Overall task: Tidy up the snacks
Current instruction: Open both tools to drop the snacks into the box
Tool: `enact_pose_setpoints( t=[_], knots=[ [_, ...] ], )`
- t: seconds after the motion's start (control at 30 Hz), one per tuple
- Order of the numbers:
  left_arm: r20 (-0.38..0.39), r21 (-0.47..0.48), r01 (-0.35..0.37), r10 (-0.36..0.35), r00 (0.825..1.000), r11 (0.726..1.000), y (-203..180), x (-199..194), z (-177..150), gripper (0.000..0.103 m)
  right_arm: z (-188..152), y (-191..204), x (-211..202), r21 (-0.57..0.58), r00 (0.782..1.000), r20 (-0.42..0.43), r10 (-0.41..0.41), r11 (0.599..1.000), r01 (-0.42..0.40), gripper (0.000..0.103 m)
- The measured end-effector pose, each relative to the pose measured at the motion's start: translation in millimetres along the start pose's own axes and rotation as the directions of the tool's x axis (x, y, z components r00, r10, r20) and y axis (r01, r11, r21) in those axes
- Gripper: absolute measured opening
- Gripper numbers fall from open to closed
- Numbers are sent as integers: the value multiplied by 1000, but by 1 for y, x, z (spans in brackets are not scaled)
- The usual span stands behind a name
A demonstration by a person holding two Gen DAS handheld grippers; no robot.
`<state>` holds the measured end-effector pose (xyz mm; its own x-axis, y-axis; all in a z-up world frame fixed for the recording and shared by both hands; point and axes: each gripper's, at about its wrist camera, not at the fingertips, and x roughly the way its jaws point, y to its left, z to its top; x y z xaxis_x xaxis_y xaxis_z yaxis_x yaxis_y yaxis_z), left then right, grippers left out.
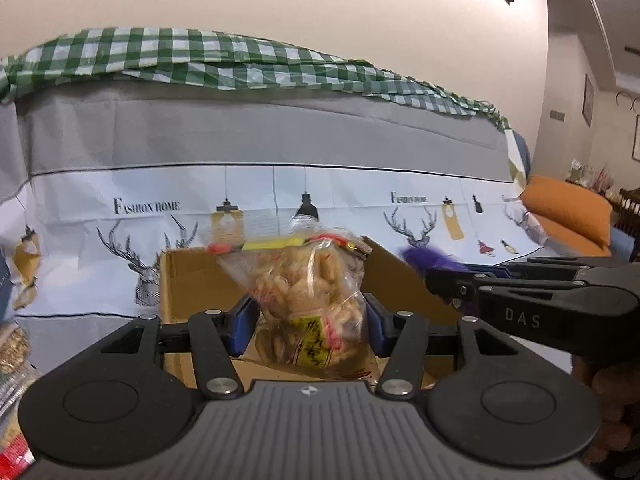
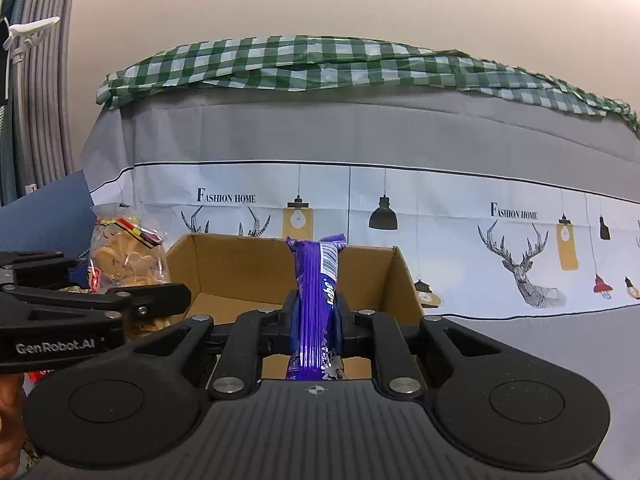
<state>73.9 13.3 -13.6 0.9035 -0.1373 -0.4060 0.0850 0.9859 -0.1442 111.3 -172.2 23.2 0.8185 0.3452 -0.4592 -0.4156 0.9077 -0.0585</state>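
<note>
My left gripper [image 1: 308, 322] is shut on a clear bag of pale crackers [image 1: 308, 288] with a yellow label, held upright over an open cardboard box [image 1: 188, 280]. My right gripper [image 2: 316, 316] is shut on a purple snack bar [image 2: 316, 292], held upright over the same box [image 2: 240, 268]. The right gripper also shows at the right of the left wrist view [image 1: 448, 280], with the purple bar's tip [image 1: 424, 258]. The left gripper and its bag [image 2: 124, 256] show at the left of the right wrist view.
The box stands on a sofa with a grey and white deer-print cover [image 2: 500, 240]. A green checked cloth [image 1: 240, 60] lies along the sofa's back. An orange cushion [image 1: 568, 212] sits at the far right. More snack packs [image 1: 12, 352] lie at the left edge.
</note>
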Motion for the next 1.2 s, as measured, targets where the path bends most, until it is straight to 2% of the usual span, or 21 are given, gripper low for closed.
enact_pose_setpoints(
  t=[0.03, 0.07, 0.13, 0.2, 0.27, 0.33, 0.4, 0.53, 0.6, 0.67, 0.7, 0.73, 0.77, 0.87, 1.2],
  knots=[
    [0, -2, 4, -4, 1000, 1000, 1, -1, 0, 74, 1, -1, 0, 12, 1000, 5, 1, 1000, -1, 25],
    [2, 2, -1, 1, 1000, 1000, 1, -2, 1, 77, 2, -3, -1, 29, 1000, 9, 7, 1000, -7, 31],
    [19, 5, -18, 18, 1000, 1000, 2, -4, 3, 82, 2, -7, -2, 58, 1000, 17, -8, 998, 7, 62],
    [22, -11, -42, 42, 999, 999, 7, -5, 3, 82, 1, -11, -1, 70, 999, 12, -49, 996, 48, 69],
    [3, -45, -66, 67, 998, 997, 15, -3, 3, 83, -1, -15, 5, 66, 994, -25, -102, 992, 104, 70],
    [-21, -62, -104, 103, 994, 993, 21, -1, 2, 84, -6, -20, 13, 56, 983, -86, -164, 984, 169, 70],
    [-52, -67, -164, 160, 986, 984, 28, 3, 1, 84, -11, -27, 22, 54, 962, -153, -225, 970, 236, 70],
    [-147, -93, -229, 214, 966, 969, 44, 12, -4, 84, -22, -43, 37, 79, 918, -275, -287, 944, 319, 70],
    [-215, -97, -218, 194, 957, 971, 48, 19, -8, 83, -27, -49, 38, 111, 906, -312, -287, 936, 335, 67],
    [-249, -103, -198, 167, 954, 975, 50, 22, -12, 82, -32, -54, 39, 136, 897, -341, -280, 930, 341, 56],
    [-257, -99, -184, 153, 954, 978, 49, 23, -14, 81, -35, -56, 40, 139, 891, -354, -284, 926, 350, 43],
    [-260, -95, -171, 141, 955, 981, 48, 23, -15, 77, -37, -57, 40, 137, 884, -365, -291, 923, 360, 36],
    [-262, -92, -157, 129, 957, 983, 47, 23, -15, 76, -39, -59, 39, 150, 887, -369, -278, 924, 352, 34],
    [-267, -80, -131, 105, 958, 988, 43, 22, -18, 74, -39, -60, 37, 180, 894, -369, -254, 924, 337, 19],
    [-271, -53, -61, 44, 961, 997, 32, 21, -21, 74, -40, -64, 30, 157, 868, -379, -321, 902, 403, 20]
  ],
)
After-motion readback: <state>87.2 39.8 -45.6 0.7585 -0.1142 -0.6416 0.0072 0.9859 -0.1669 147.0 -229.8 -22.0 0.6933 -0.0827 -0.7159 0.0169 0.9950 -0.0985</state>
